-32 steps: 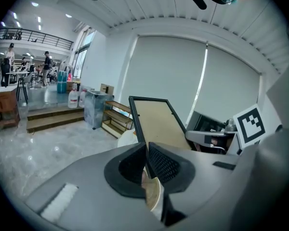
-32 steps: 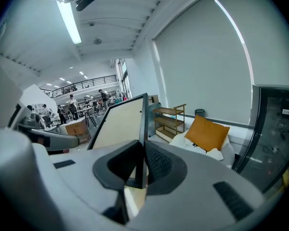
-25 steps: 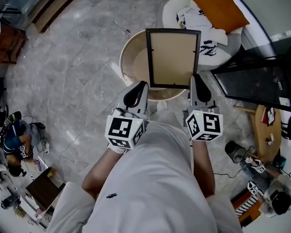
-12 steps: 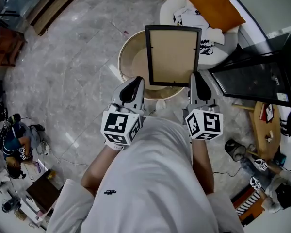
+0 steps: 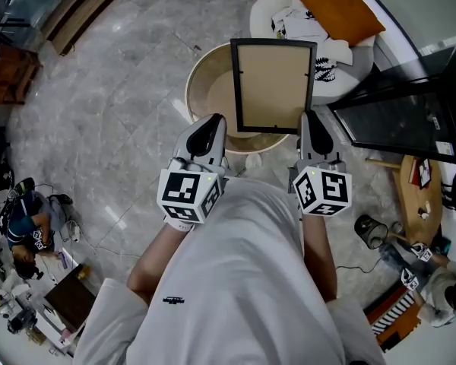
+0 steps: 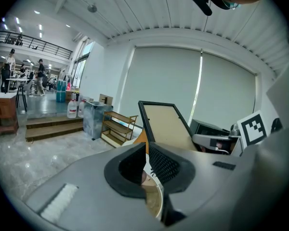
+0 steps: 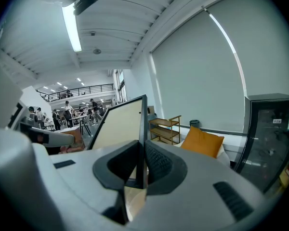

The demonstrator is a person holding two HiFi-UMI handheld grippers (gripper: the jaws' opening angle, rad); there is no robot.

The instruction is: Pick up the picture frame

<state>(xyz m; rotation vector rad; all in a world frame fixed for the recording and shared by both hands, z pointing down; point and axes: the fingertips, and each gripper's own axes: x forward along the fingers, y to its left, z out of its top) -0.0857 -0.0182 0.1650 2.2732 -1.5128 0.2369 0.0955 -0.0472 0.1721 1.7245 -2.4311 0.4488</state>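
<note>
The grey marble floor [image 5: 114, 90] fills most of the head view. Below it your white shirt [image 5: 243, 280] takes up the lower middle. Both your forearms reach forward from it, roughly parallel, the left one [image 5: 156, 261] angled slightly inward and the right one [image 5: 319, 257] almost straight ahead.

A round table [image 5: 210, 101] with a beige top and a pale rim stands just in front of you. To its right is a black cabinet [image 5: 399, 124], and beyond the table a white seat [image 5: 264, 14] carries an orange cushion [image 5: 336, 6].

The picture frame [image 5: 273, 86] is off the table and held over its right half. It is black-edged, with its plain tan back toward your head.

Your right gripper [image 5: 309, 122] points forward at the frame's lower right corner. In the right gripper view its jaws are clamped on the frame's thin black edge [image 7: 143, 129], which runs up between the pads, and the tan panel spreads away to the left.

Your left gripper [image 5: 210, 124] points forward just beside the frame's lower left corner, apart from it. In the left gripper view [image 6: 147, 149] its jaws are closed together with nothing between them, and the frame [image 6: 166, 126] stands beyond them to the right.

The marker cubes sit behind each gripper, left [image 5: 186, 196] and right [image 5: 321, 192].
</note>
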